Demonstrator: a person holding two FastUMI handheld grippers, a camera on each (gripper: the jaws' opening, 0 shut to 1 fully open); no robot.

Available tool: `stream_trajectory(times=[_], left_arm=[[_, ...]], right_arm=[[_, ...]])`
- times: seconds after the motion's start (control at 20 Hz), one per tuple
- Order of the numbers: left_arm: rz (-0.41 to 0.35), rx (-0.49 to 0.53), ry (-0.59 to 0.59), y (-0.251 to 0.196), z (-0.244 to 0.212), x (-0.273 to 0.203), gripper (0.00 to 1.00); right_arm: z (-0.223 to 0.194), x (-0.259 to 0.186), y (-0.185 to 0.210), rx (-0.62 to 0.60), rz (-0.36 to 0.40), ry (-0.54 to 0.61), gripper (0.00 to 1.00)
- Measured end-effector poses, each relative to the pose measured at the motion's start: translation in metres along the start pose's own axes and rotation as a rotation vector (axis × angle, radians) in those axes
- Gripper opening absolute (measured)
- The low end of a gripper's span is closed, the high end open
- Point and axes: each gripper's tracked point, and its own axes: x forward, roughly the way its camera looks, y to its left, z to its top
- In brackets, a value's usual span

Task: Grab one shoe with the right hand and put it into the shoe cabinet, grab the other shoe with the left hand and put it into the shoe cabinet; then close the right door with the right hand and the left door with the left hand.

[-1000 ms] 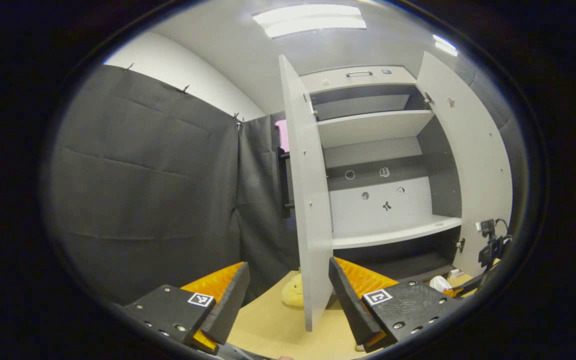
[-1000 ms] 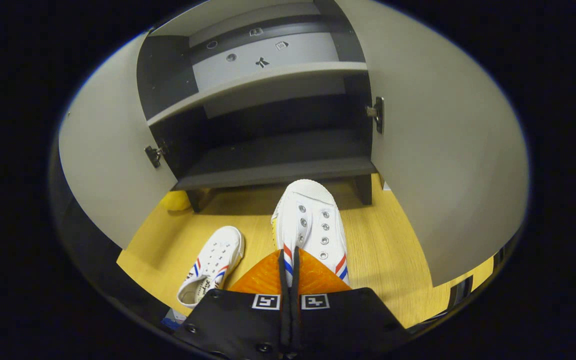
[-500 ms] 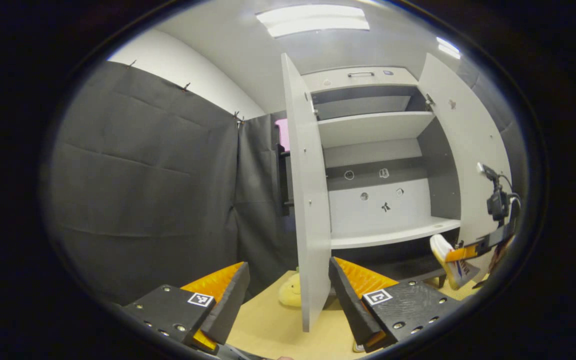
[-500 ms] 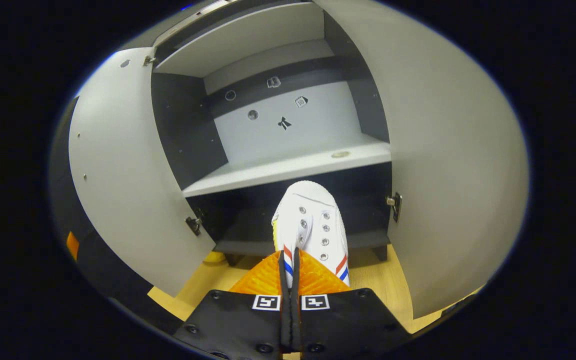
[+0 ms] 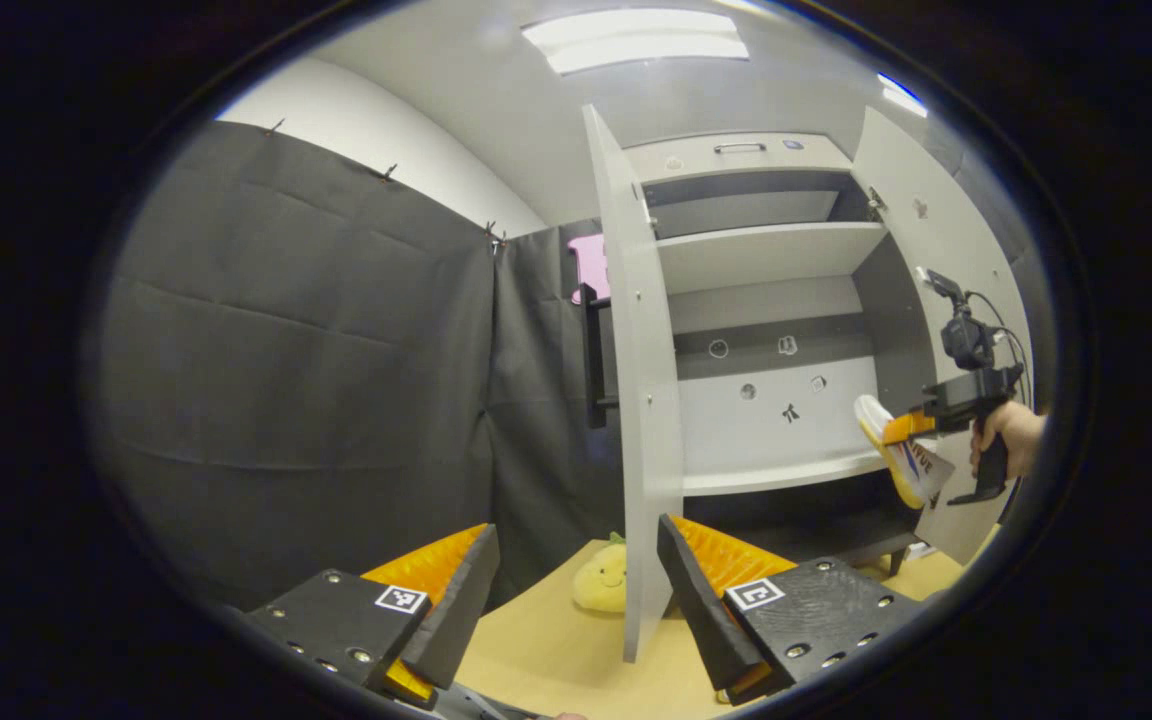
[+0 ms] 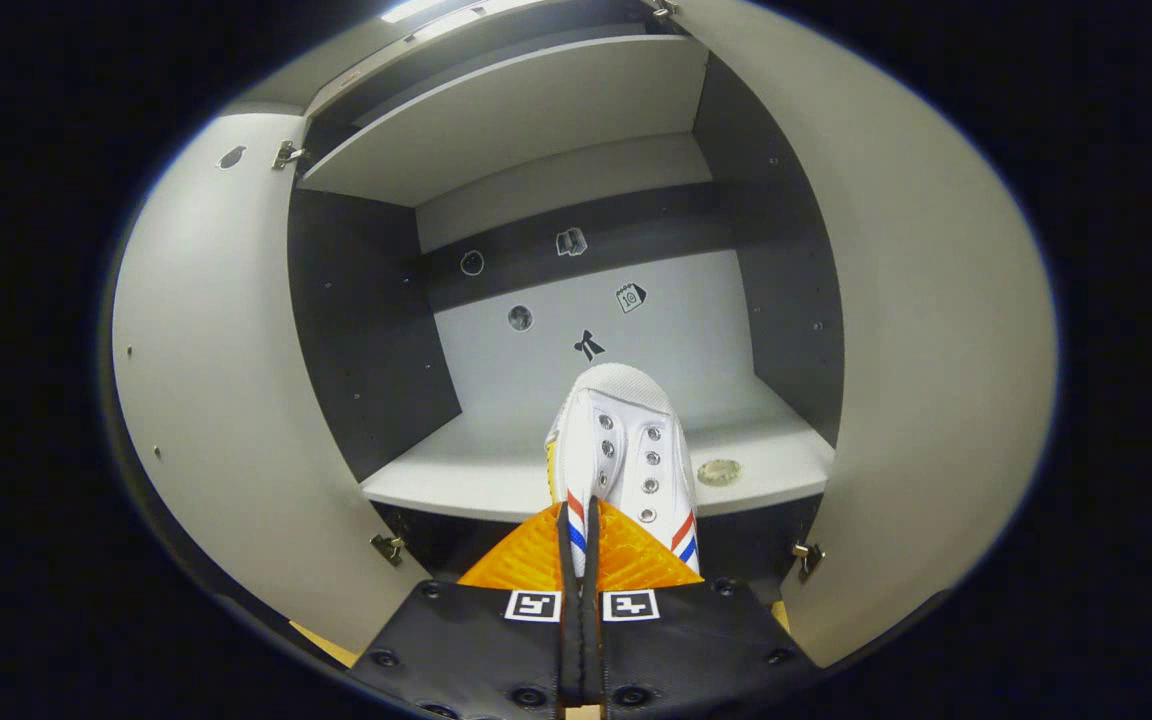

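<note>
Both cabinet doors [image 6: 226, 400] stood open; right gripper [image 6: 581, 520] pinched a white shoe [image 6: 626, 450] above the shelf [image 6: 456, 470]; left gripper [image 5: 576, 590] spread.

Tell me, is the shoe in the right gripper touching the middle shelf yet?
Apart. The left gripper view shows the shoe held by the right gripper in the air, in front of the middle shelf.

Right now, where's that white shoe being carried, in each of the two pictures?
Left gripper view: the white shoe hangs at the far right, pinched by the right gripper, before the open shoe cabinet.
Right gripper view: the shoe sits centre, toe pointing at the middle shelf.
Shared landmark: the bow-shaped sticker on the back wall.
</note>
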Motion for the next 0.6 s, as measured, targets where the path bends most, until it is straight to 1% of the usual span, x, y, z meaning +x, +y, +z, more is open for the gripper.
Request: stream_trajectory(times=[0.1, 0.15, 0.35, 0.4, 0.45, 0.6], left_arm=[[0.015, -0.002, 0.007, 0.002, -0.001, 0.002, 0.93], [0.022, -0.001, 0.008, 0.003, 0.000, 0.004, 0.93], [0.047, 0.005, 0.011, 0.005, -0.003, 0.005, 0.93], [0.049, 0.002, 0.014, 0.005, -0.003, 0.005, 0.93], [0.049, 0.000, 0.018, 0.005, -0.001, 0.004, 0.93], [0.037, 0.008, 0.019, 0.004, 0.001, 0.003, 0.93]], right_arm=[[0.016, 0.020, -0.002, 0.004, -0.005, -0.011, 0.01], [0.024, 0.029, -0.003, 0.006, -0.011, -0.018, 0.00], [0.044, 0.072, -0.013, 0.022, -0.047, -0.001, 0.01], [0.047, 0.084, -0.017, 0.027, -0.063, 0.008, 0.00], [0.050, 0.093, -0.019, 0.030, -0.075, 0.017, 0.01], [0.050, 0.119, -0.021, 0.018, -0.096, 0.061, 0.00]])
